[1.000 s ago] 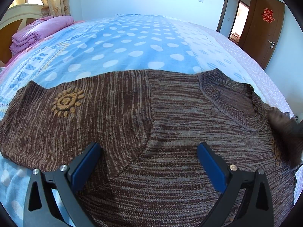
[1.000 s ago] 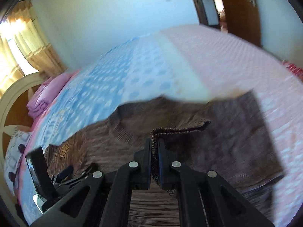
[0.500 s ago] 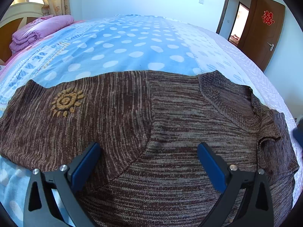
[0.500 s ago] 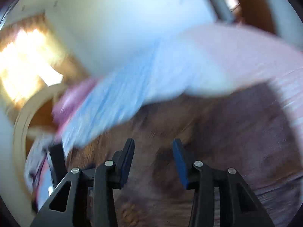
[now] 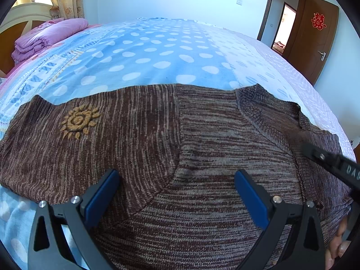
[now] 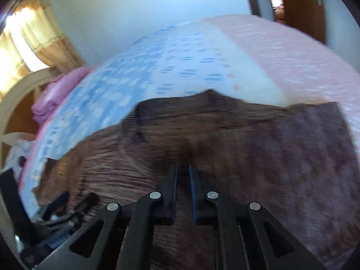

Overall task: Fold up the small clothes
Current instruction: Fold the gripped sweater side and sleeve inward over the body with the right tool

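Note:
A small brown knit sweater (image 5: 202,157) with a tan sun patch (image 5: 78,121) lies on the bed, one sleeve folded across its body. My left gripper (image 5: 177,193) is open and empty just above its lower middle. My right gripper (image 6: 182,175) hovers over the sweater (image 6: 225,139) near the collar, jaws nearly together with a thin gap and nothing seen between them. The view is blurred. The right gripper's body also shows at the right edge of the left wrist view (image 5: 326,159).
The bed has a blue polka-dot blanket (image 5: 157,56) and a pink cover (image 6: 292,56) on the right. A folded pink quilt (image 5: 49,36) lies by the headboard at far left. A brown door (image 5: 315,33) stands at far right.
My right gripper let go of the sleeve edge, opened, then closed almost fully over the sweater. The sleeve now lies flat. The left gripper has not moved.

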`<control>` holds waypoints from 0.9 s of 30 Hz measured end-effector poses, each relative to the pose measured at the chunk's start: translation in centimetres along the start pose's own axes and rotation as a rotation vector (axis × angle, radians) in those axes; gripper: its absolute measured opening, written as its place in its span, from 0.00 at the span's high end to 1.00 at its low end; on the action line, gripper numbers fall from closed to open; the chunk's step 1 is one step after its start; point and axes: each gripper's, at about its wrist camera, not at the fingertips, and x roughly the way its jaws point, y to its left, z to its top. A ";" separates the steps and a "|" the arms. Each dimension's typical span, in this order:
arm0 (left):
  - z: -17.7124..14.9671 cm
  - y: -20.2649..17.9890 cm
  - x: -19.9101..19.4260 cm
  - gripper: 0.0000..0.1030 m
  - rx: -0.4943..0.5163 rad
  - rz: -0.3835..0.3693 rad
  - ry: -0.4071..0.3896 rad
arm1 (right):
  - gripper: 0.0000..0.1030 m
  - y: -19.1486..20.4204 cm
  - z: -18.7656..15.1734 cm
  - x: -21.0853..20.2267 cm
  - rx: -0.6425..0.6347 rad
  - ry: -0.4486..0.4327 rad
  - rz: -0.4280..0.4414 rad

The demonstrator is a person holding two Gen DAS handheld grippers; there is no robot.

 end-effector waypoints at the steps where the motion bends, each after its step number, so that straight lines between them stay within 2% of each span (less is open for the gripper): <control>1: 0.0 0.0 0.0 0.00 -0.002 -0.003 -0.001 | 0.90 -0.1 0.2 -0.1 0.013 0.004 0.034; 3: 0.0 0.1 0.0 0.00 -0.005 -0.007 -0.003 | 0.90 -0.4 0.0 -0.9 0.048 -0.008 0.089; 9: -0.1 0.1 -0.1 0.00 -0.010 -0.011 -0.006 | 0.90 -2.1 -2.8 -5.4 0.092 -0.042 0.001; 12: 0.0 0.1 -0.1 0.00 -0.008 -0.008 -0.005 | 0.90 -1.8 -5.4 -4.5 0.060 0.018 0.000; 14: 0.0 0.2 0.0 0.00 -0.007 -0.006 -0.004 | 0.90 -1.7 -6.5 -5.0 0.044 -0.033 -0.015; 18: 0.0 0.1 0.0 0.00 -0.005 -0.004 -0.004 | 0.90 0.2 -6.7 -5.0 -0.033 -0.024 -0.097; 20: 0.0 0.1 0.0 0.00 -0.006 -0.005 -0.004 | 0.90 0.5 -6.6 -5.4 -0.064 -0.008 -0.082; 21: 0.0 0.1 0.0 0.00 -0.005 -0.004 -0.004 | 0.90 0.3 -6.4 -6.2 -0.057 -0.010 -0.041; 22: 0.1 0.1 0.1 0.00 -0.004 -0.002 -0.002 | 0.90 -0.2 -6.2 -7.1 -0.036 -0.033 -0.025; 24: 0.0 -0.1 0.1 0.00 0.005 0.007 0.002 | 0.90 -2.1 -5.6 -10.3 0.021 -0.134 -0.055; 27: 0.1 -0.4 0.1 0.00 0.016 0.022 0.006 | 0.90 -5.5 -4.8 -13.7 0.044 -0.197 -0.181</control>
